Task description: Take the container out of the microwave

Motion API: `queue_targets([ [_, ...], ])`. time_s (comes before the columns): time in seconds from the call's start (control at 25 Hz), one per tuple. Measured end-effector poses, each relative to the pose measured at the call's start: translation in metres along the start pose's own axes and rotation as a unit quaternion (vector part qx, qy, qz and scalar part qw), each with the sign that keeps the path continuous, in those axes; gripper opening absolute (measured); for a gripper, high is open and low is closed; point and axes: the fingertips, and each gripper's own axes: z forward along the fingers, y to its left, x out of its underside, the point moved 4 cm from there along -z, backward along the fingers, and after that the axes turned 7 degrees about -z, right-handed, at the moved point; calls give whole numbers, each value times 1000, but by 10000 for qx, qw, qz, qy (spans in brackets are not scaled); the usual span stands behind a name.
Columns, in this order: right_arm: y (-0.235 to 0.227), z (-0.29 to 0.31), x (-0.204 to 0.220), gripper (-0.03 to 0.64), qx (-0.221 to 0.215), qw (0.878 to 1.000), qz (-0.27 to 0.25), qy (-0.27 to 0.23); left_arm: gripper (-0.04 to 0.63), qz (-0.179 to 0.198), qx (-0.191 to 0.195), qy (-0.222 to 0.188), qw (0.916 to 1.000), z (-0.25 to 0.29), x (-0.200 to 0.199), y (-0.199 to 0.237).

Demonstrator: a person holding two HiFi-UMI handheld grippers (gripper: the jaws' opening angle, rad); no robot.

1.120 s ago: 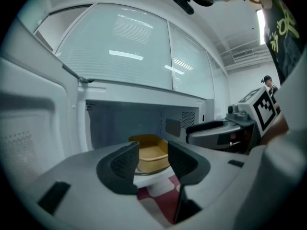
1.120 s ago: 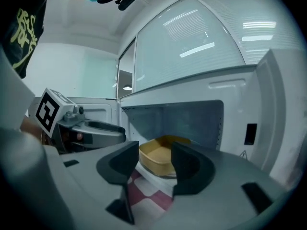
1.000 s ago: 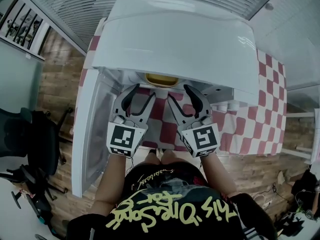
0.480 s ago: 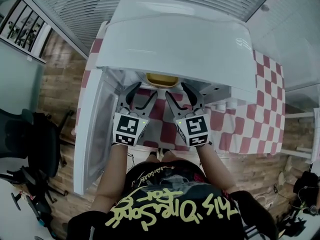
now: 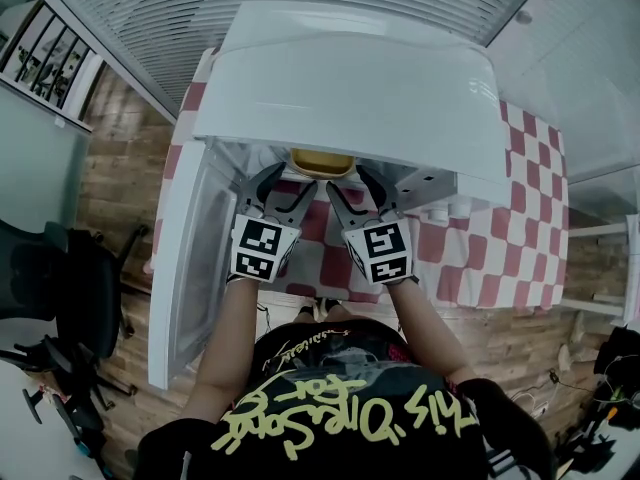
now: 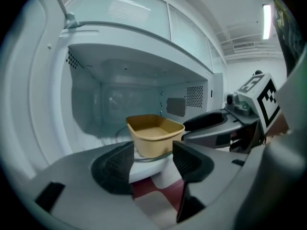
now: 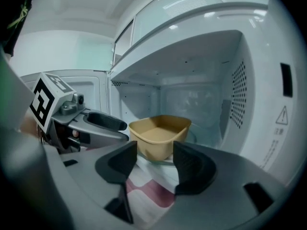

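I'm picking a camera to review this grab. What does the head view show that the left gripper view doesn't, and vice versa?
Head view only: the microwave's top, a chair, the wooden floor. Left gripper view only: the container's empty inside, the glass plate under it, the side vents. Both: the container, and the left gripper and right gripper, jaws just opened wide, nothing between them, short of it.

The microwave point(image 5: 350, 78) is set on the cloth-covered surface point(image 5: 520, 258), which extends nearer and to the right of it. Its door point(image 5: 185, 268) is swung open at the left. Inside, the container point(image 6: 154, 134) is placed on the turntable point(image 6: 116, 135), about mid-cavity. An office chair point(image 5: 70, 288) is stood on the floor point(image 5: 110, 168), well to the left.
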Motion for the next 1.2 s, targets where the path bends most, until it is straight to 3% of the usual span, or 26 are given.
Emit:
queue_targets([
  [0.44, 2, 12, 4, 221, -146, 9999, 23, 68, 244, -101, 48, 162, 9998, 10, 11, 4],
  [1.2, -4, 17, 6, 218, -41, 9998, 76, 155, 236, -320, 45, 3, 9995, 15, 7, -2],
])
